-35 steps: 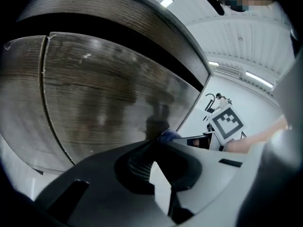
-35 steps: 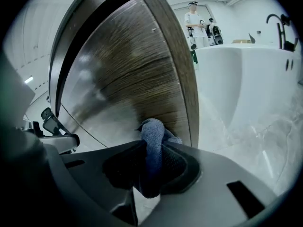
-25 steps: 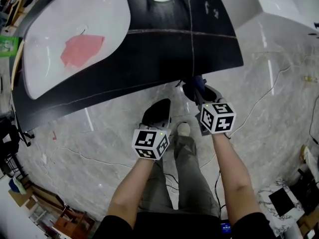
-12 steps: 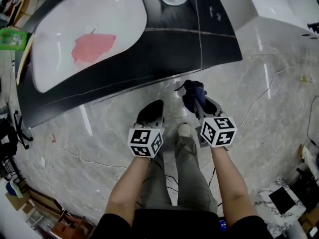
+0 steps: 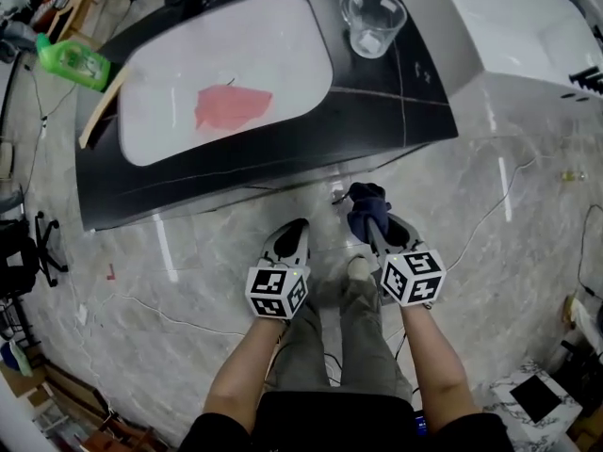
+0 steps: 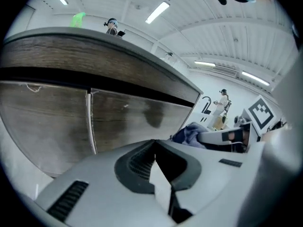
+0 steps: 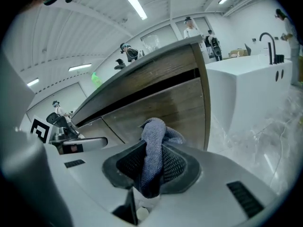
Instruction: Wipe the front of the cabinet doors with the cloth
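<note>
Your cloth [image 7: 152,150] is blue-grey; the cabinet doors [image 7: 161,112] show brown wood grain. The desk [image 5: 377,111] is black, its sink [image 5: 160,121] white, the rag [image 5: 233,107] pink, the bottle [image 5: 71,61] green, the floor [image 5: 188,281] pale marble with grey veins.

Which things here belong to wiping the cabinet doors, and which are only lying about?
For the job:
- blue cloth, held by the right gripper
- wooden cabinet doors

Lying about:
- pink rag in the sink
- glass jug
- green bottle
- floor cables
</note>
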